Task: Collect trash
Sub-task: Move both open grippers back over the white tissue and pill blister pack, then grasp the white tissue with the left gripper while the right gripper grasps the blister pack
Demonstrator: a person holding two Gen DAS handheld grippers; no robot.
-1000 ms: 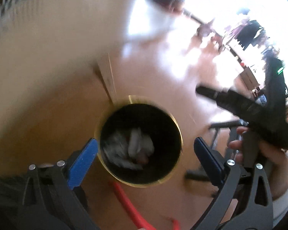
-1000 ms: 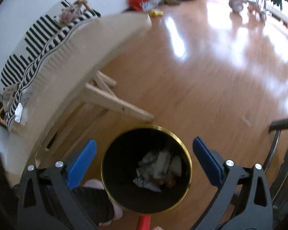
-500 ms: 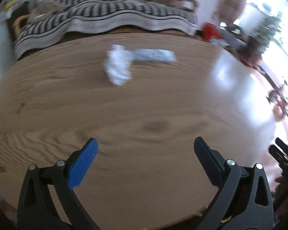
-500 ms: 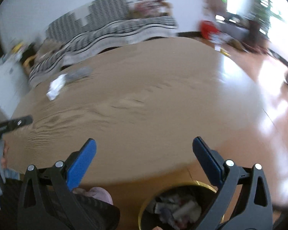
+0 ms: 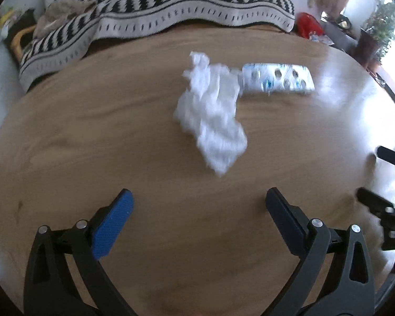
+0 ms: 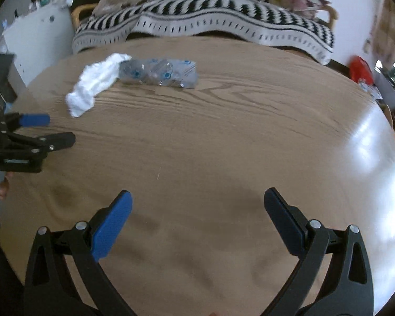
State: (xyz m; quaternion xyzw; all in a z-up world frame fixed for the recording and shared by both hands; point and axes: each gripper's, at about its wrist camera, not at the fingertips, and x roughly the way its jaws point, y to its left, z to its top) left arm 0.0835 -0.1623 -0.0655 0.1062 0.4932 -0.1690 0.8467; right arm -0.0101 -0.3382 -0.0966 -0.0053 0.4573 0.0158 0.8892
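— Tissue [image 5: 210,115] first? It lies crumpled on the tabletop [image 5: 92,137], ahead of the left claw [image 5: 198,220], with the plastic wrapper [image 5: 277,79] touching its far right edge.

— Yes. That claw gapes wide and empty; straddle the wad's thick middle, then pinch. The right claw [image 6: 197,220], equally wide and empty, takes the wrapper far ahead on its left.

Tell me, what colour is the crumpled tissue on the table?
White. The crumpled tissue shows best in the left wrist view, lying on the wooden table.
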